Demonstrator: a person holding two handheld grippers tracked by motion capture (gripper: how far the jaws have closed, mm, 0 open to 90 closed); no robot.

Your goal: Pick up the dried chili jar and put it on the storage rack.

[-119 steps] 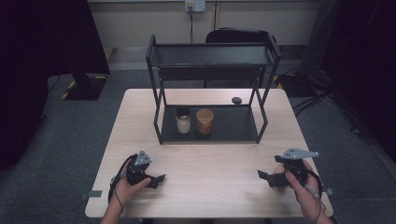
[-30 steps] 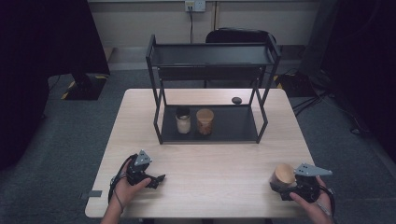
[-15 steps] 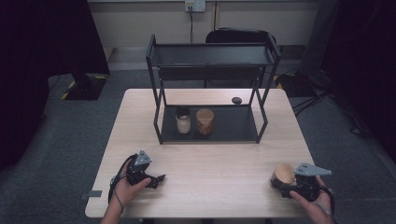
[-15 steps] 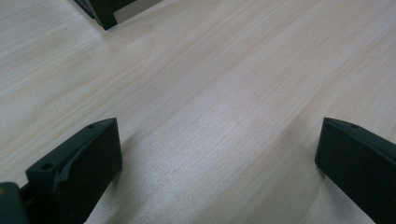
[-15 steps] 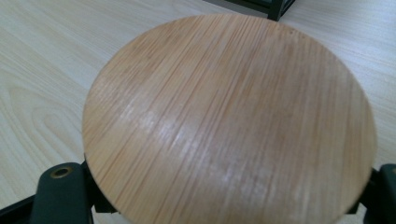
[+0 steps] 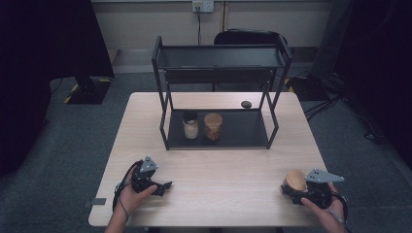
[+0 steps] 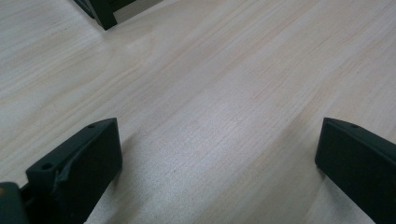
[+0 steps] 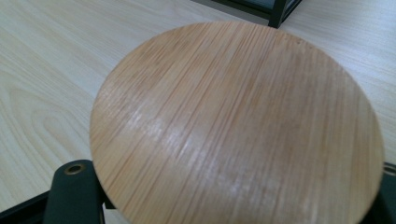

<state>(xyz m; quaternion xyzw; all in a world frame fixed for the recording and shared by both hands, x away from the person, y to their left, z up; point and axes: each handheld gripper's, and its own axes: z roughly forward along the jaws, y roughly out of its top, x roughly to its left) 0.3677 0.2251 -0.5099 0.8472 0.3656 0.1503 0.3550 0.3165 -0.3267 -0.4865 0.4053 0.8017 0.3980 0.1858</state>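
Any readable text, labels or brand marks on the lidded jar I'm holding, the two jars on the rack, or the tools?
No readable text in any view.
Jar with the wooden lid in the right tool: plain grain, no mark.
Pale jar and brown jar on the rack: too small to tell whether they carry labels.
Left tool: plain black jaws.

Bare counter (image 6: 228, 170) is lying open between both hands; the black rack (image 6: 221, 73) is blocking the far half.
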